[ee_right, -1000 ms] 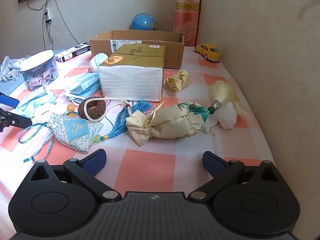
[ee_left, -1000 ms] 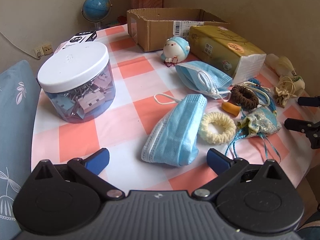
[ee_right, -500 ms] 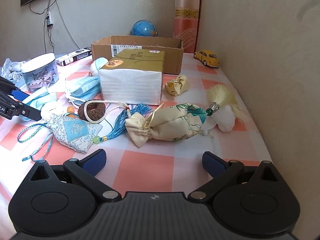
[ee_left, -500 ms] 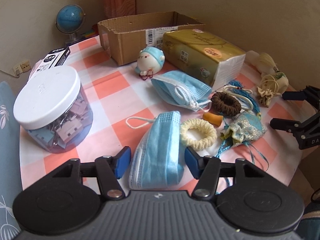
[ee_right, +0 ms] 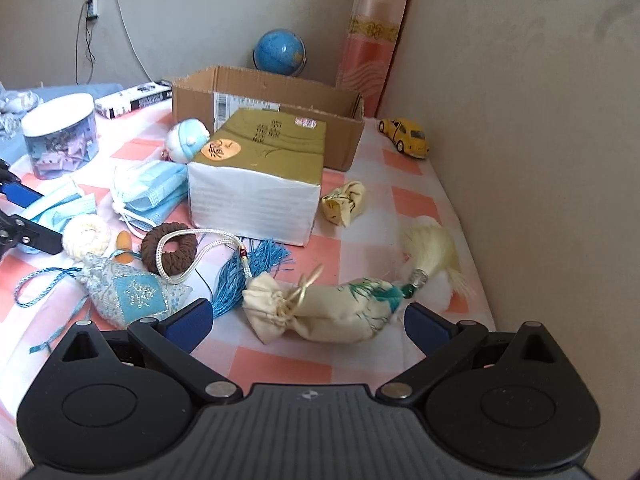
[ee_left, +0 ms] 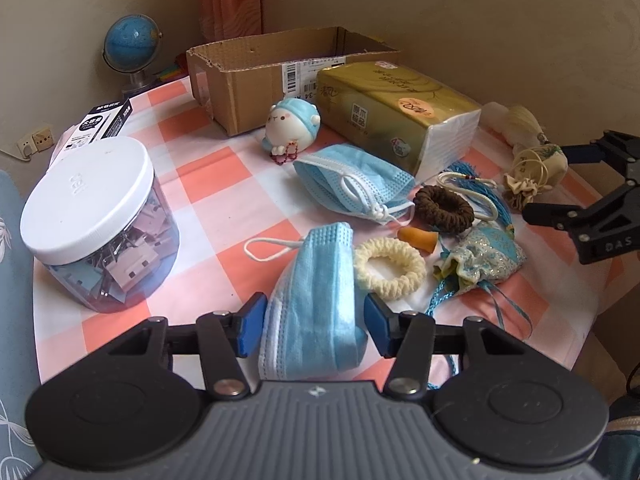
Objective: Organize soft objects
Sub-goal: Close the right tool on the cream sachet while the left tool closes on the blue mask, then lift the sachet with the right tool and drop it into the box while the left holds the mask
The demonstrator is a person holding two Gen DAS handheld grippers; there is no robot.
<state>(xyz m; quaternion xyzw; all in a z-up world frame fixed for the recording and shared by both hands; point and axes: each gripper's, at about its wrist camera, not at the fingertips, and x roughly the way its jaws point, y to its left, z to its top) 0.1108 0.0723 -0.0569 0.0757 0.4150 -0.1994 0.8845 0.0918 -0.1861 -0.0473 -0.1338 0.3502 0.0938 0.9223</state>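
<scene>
Now, left wrist view: our left gripper (ee_left: 314, 322) has blue pads against both sides of folded light-blue pleated face mask (ee_left: 316, 308), clamped on it; mask lies on orange-and-white checked tablecloth (ee_left: 224, 184). Cream knitted hair ring (ee_left: 390, 263) just beyond right pad. Right wrist view: our right gripper (ee_right: 307, 321) has fingers wide apart, cream embroidered drawstring pouch (ee_right: 324, 312) lying between them, untouched.

Checked table (ee_left: 208, 184) carries 2 masks (ee_left: 356, 188), box (ee_left: 256, 76).
</scene>
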